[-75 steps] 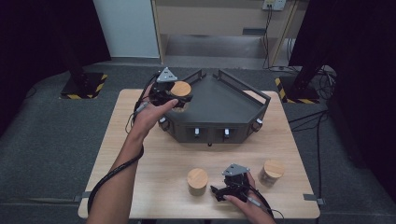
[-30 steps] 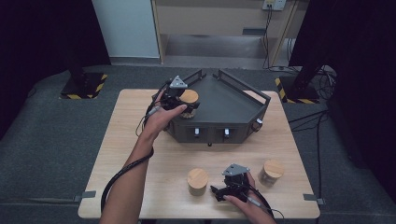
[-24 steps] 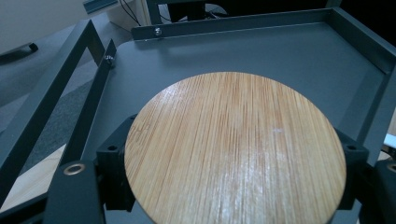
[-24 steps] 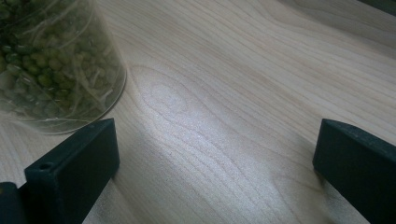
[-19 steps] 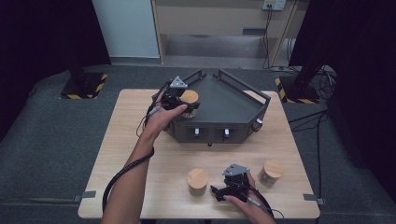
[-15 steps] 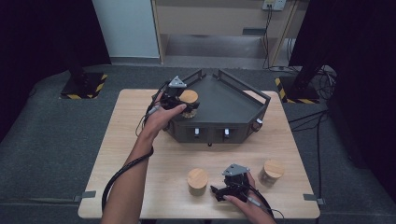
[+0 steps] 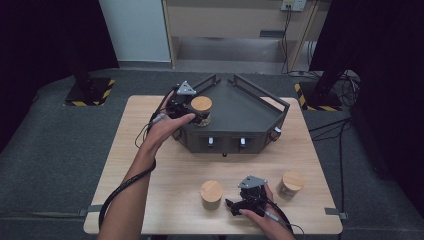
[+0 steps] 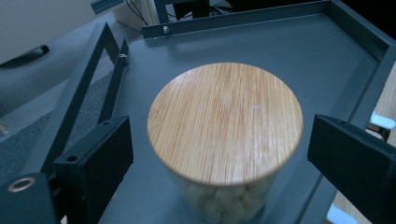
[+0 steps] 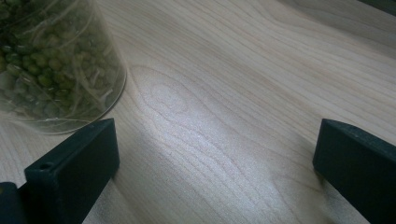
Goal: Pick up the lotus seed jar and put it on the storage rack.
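Forearms enter from the near edge of the wooden surface (image 7: 150, 165). Nearest, the right claw (image 7: 236, 204) lies low on the wood by the front edge, its jaws spread wide with nothing but bare grain between them; in the right gripper view a glass jar of green beans (image 9: 56, 65) stands just outside its left jaw. From above, that bamboo-lidded jar (image 7: 211, 194) stands just left of the right claw, and a second lidded jar (image 7: 291, 184) stands to its right, near the surface's right edge. Between these jars and the tray lies an open band of bare wood, and the whole left part of the surface is free apart from the left forearm and its trailing cable.

Farther off, a dark grey angular tray (image 7: 250, 120) with raised rails sits at the back centre. The left claw (image 7: 197, 114) reaches over its left corner, where a jar with a bamboo lid (image 8: 224, 121) and pale round contents stands on the tray floor close to the left rail. The jaws have just been opening: they now flank the jar, with a gap on each side and no pad pressing. Much of the tray floor beyond the jar is bare.

Grey carpet surrounds the surface; black curtains, yellow-black striped stand bases and cables lie behind.
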`<state>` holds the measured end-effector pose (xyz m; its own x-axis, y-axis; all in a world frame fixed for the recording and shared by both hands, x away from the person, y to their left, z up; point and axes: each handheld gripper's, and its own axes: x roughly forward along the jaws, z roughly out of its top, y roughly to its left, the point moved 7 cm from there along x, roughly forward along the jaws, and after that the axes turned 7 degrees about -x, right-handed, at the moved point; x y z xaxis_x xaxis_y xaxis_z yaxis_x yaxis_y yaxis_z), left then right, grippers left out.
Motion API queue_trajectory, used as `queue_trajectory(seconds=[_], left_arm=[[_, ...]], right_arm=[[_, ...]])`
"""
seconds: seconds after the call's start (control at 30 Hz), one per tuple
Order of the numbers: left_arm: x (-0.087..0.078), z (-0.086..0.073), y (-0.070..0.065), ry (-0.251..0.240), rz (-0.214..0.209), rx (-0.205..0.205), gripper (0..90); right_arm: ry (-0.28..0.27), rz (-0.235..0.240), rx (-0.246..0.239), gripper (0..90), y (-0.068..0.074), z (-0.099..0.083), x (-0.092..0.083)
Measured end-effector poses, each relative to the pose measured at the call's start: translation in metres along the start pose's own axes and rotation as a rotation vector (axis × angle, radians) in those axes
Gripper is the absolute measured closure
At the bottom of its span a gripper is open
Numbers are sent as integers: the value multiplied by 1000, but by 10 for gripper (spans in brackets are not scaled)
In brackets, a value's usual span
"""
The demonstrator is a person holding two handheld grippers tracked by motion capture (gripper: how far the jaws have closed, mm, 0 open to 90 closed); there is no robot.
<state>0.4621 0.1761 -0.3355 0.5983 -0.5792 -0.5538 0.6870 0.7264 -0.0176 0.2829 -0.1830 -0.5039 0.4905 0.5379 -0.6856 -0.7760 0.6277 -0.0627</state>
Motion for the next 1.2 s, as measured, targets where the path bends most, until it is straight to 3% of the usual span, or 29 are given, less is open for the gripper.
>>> queue_trajectory(seconds=[0.6,1.2], left_arm=[[-41,-26,-13,-20,36,-18,42],[-72,-54,-11,-33,67,-50,37]], right_arm=[[-1,-11,5,10,2,0,-1],[0,-5,11,6,2,0,0]])
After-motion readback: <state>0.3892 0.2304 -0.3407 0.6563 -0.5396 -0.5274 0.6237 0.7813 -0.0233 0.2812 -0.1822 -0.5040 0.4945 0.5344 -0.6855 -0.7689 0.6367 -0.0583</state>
